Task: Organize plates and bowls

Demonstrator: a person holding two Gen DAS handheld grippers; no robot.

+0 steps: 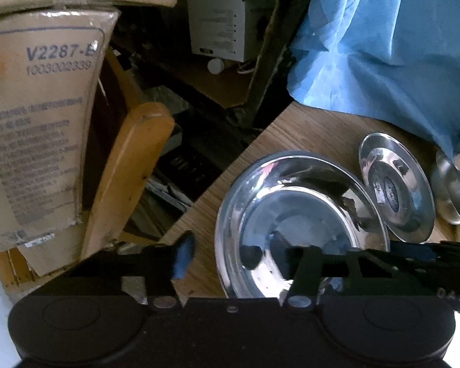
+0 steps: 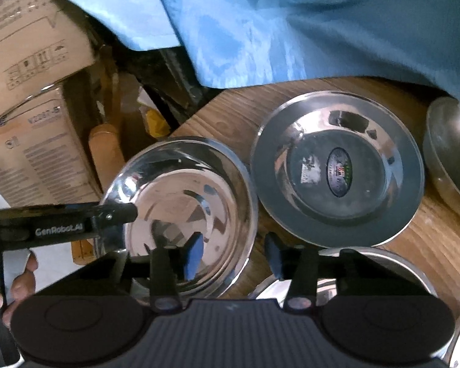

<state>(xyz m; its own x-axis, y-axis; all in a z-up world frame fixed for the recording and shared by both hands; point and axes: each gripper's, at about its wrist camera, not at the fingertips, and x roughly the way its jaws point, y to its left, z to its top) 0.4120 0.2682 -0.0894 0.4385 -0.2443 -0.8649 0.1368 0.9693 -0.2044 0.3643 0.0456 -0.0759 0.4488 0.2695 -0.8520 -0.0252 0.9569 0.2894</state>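
At table corner, steel bowl [image 2: 184, 214] left of labelled plate [image 2: 337, 168]. Left gripper [image 1: 239, 257], right gripper [image 2: 234, 256] straddle opposite rims, jaws part-closed, grip unclear. Step: two-handed grasp. Next: clamp, lift level.

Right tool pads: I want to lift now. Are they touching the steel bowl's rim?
Apart. The right wrist view shows the right tool straddling the steel bowl rim: shiny bowl wall shows beside the inner pad, bare table beside the outer pad.
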